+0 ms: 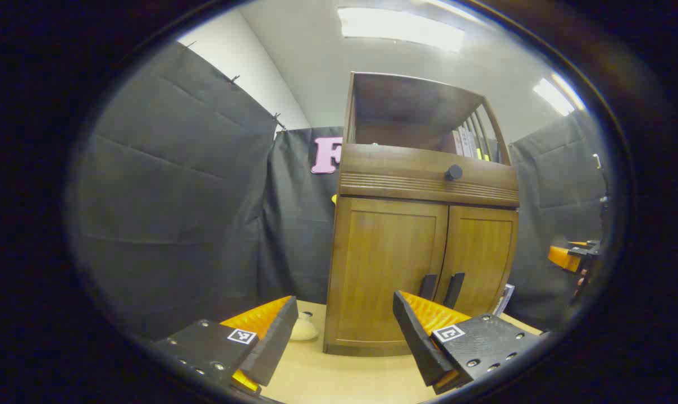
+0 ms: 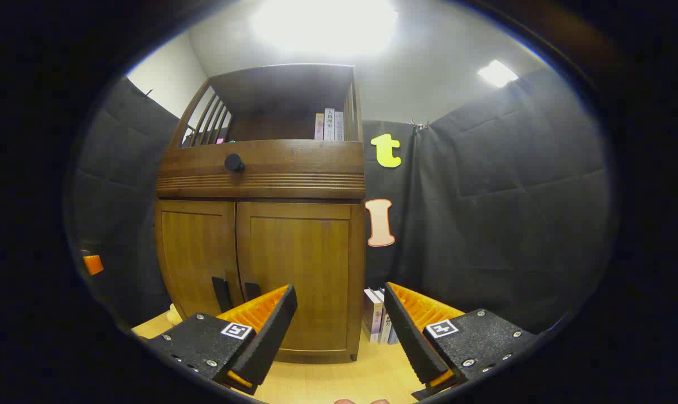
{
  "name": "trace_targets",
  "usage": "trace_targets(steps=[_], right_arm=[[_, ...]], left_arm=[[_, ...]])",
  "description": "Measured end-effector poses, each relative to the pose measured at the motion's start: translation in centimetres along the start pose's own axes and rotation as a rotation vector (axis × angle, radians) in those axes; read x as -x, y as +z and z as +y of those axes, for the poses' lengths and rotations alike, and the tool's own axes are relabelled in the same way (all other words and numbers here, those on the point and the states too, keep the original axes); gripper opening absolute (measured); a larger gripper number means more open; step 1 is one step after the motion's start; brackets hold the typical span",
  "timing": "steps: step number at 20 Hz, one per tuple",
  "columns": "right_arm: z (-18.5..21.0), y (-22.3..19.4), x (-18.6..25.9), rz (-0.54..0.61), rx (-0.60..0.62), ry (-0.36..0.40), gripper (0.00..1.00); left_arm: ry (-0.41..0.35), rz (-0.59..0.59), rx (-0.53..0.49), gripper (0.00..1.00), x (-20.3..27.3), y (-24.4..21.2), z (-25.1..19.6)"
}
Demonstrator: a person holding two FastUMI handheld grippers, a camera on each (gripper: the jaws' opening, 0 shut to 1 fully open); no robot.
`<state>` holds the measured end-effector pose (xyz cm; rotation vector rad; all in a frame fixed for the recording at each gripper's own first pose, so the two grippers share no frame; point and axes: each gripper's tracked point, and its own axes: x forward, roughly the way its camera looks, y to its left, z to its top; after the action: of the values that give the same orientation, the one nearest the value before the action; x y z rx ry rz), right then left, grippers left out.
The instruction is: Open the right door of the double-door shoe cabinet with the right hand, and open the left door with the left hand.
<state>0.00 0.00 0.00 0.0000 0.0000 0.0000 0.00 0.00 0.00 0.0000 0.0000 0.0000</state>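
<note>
With both doors of the shoe cabinet (image 2: 260,247) shut ahead, no step is done: right gripper (image 2: 339,331) and left gripper (image 1: 342,336) hang spread, empty, short of the handles (image 2: 235,293).

Books (image 2: 329,124) are standing upright in the open shelf above the drawer front, pressed toward its right end in my right gripper view; from my left gripper view I am seeing their spines (image 1: 467,142) through the slatted side. A round dark knob (image 2: 234,163) is sticking out of the drawer front (image 2: 260,168). More books (image 2: 377,324) are standing on the light wooden floor (image 2: 339,376), just beside the right side panel. A small pale vase-like thing (image 1: 304,327) is sitting on the floor by the left side panel. Ceiling lights (image 1: 401,28) are glowing overhead.
</note>
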Motion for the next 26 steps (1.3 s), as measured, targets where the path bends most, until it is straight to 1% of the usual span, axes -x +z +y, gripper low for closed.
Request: trace_targets(steps=[2,3,4,7,11,16,19,20,23,24,26], right_arm=[[-0.1,-0.1,0.1,0.000,0.003,0.002,0.96],[-0.1,-0.2,0.3,0.003,0.004,0.004,0.96],[-0.2,-0.4,0.3,0.008,0.003,0.007,0.96],[-0.5,-0.8,0.8,0.017,0.000,0.009,0.96],[-0.8,-1.4,1.3,0.037,-0.001,0.013,0.96],[-0.4,-1.8,1.4,0.054,-0.017,0.028,0.96],[0.7,-2.2,1.0,0.078,-0.026,0.056,0.96],[1.0,-2.1,0.8,0.080,-0.031,0.063,0.96],[2.4,-2.0,-0.2,0.079,-0.024,0.089,0.96],[3.1,-1.9,-0.7,0.080,-0.021,0.100,0.96],[4.7,-1.9,-1.9,0.086,-0.031,0.123,0.96]], left_arm=[[-0.009,0.006,-0.026,0.90,0.2,0.0,-0.4],[-0.011,0.005,-0.036,0.90,0.2,0.1,-0.5],[-0.015,0.000,-0.040,0.97,0.1,0.1,-0.6],[-0.025,0.008,-0.032,1.00,-0.1,-0.3,-0.6],[-0.028,0.028,-0.022,0.97,0.1,-0.6,-0.7],[-0.031,0.041,-0.027,0.97,0.4,-0.5,-0.7],[-0.029,0.045,-0.029,0.97,0.4,-0.7,-0.7],[-0.032,0.047,-0.030,1.00,0.4,-0.7,-0.7],[-0.023,0.071,-0.033,1.00,0.6,-0.8,-0.7],[-0.022,0.074,-0.032,0.97,0.6,-0.7,-0.7],[-0.017,0.087,-0.031,0.98,0.6,-0.9,-0.7]])
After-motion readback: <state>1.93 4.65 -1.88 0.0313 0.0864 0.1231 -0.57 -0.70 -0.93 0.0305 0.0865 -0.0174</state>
